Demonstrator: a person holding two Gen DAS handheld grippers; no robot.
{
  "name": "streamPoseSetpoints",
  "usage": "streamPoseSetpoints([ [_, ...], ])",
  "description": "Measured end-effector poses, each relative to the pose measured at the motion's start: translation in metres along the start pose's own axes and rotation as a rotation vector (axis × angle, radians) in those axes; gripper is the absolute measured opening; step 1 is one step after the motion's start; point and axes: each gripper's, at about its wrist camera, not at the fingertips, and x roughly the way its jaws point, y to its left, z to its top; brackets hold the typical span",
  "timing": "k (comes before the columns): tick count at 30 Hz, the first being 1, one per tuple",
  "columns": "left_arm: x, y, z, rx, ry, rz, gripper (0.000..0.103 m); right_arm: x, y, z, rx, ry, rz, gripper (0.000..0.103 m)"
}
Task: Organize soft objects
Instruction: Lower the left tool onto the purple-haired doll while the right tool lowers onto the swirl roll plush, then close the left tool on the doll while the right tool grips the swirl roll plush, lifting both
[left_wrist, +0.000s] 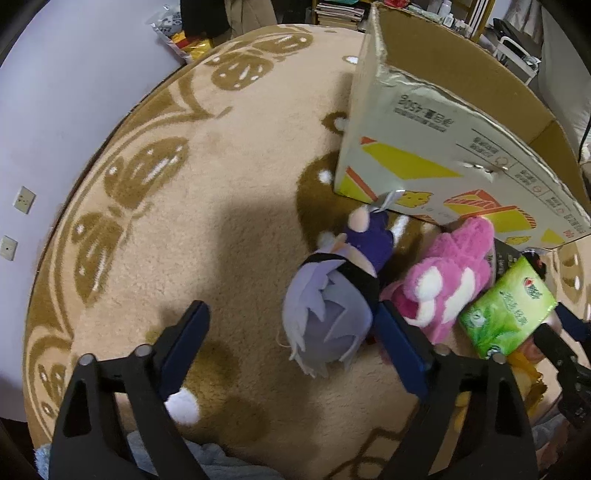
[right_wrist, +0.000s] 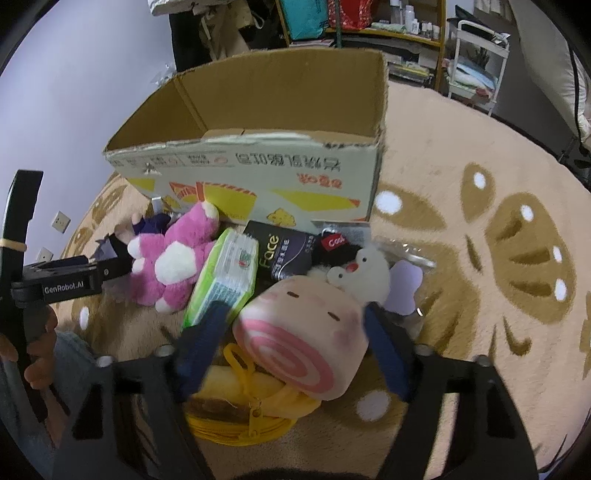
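Left wrist view: left tool (left_wrist: 291, 350) stands released over the rug (left_wrist: 221, 184), its right finger beside the purple doll (left_wrist: 328, 314). Right tool (right_wrist: 291, 343) straddles the swirl plush (right_wrist: 303, 332), pads not visibly pressing, near the pink plush (right_wrist: 173, 254), tissues (right_wrist: 225, 273) and box (right_wrist: 258, 173)

The setting is a lived-in room of a home, used partly for storage. The floor carries a round beige pile rug (left_wrist: 221, 206) with brown butterfly motifs. A plain pale wall (left_wrist: 74, 92) with two socket plates (left_wrist: 24, 199) borders it. Behind stand wooden shelves (right_wrist: 399, 33) loaded with bottles, bags and folded textiles, a stack of books (left_wrist: 340, 14) and a white trolley (right_wrist: 480, 66). Plush toys (right_wrist: 173, 254), tissue packs (right_wrist: 225, 273) and a reused printed cardboard box (right_wrist: 258, 155) lie on the rug.
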Motion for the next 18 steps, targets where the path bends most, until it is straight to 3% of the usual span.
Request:
streamPoseSetpoints([
  [8,-0.0024,-0.0036,-0.002,-0.009,0.003,-0.051,0.067,0.0056,-0.0028,-0.0011,0.016,0.014,0.011,0.074],
  [14,-0.0046,-0.0072,-0.004,0.001,0.008,-0.092,0.048,0.0075,-0.0017,-0.0023,0.007,0.023,0.0,0.074],
  [18,-0.0065,-0.009,-0.0052,0.011,0.009,-0.094,0.045,0.0103,0.0003,-0.001,0.009,0.027,-0.002,0.074],
])
